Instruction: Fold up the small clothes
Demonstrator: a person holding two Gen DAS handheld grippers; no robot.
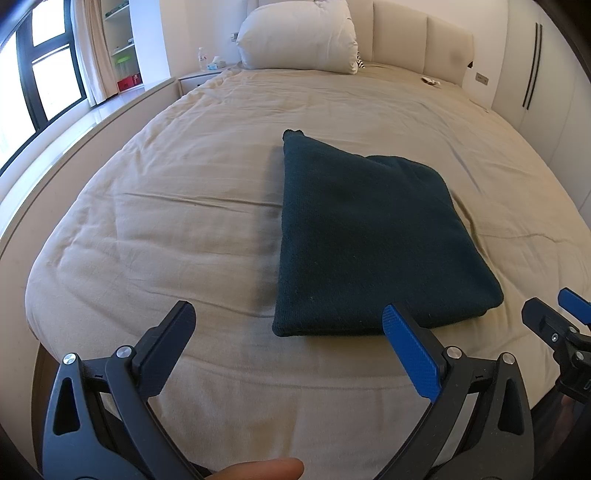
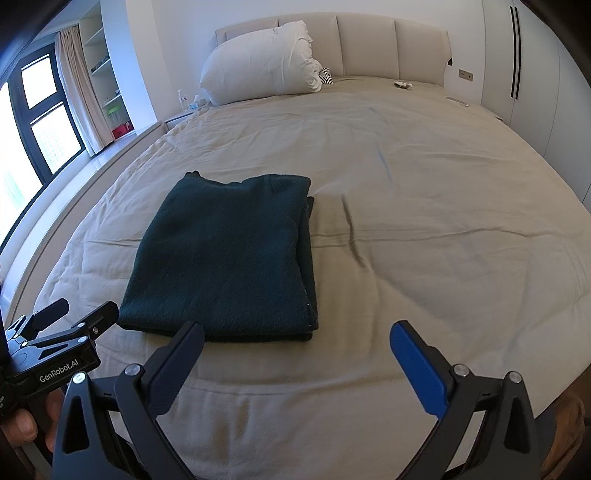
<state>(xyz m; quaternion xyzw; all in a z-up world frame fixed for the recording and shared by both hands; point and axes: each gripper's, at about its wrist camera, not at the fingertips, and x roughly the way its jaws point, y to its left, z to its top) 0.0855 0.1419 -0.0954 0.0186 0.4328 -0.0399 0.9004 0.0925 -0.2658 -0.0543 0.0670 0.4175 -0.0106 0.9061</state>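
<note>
A dark green knit garment [image 1: 373, 240] lies folded into a flat rectangle on the beige bed sheet [image 1: 166, 206]; it also shows in the right wrist view [image 2: 225, 254]. My left gripper [image 1: 288, 317] is open and empty, held just in front of the garment's near edge, toward its left corner. My right gripper [image 2: 297, 334] is open and empty, held in front of the garment's near right corner. Each gripper shows in the other's view: the right one at the far right [image 1: 554, 314], the left one at the far left [image 2: 74, 314].
A large white pillow [image 1: 299, 35] leans on the padded headboard [image 2: 369, 48] at the far end of the bed. A bedside table with a bottle [image 1: 201, 59] stands at the back left. Windows and shelves lie left, wardrobe doors [image 2: 517, 55] right.
</note>
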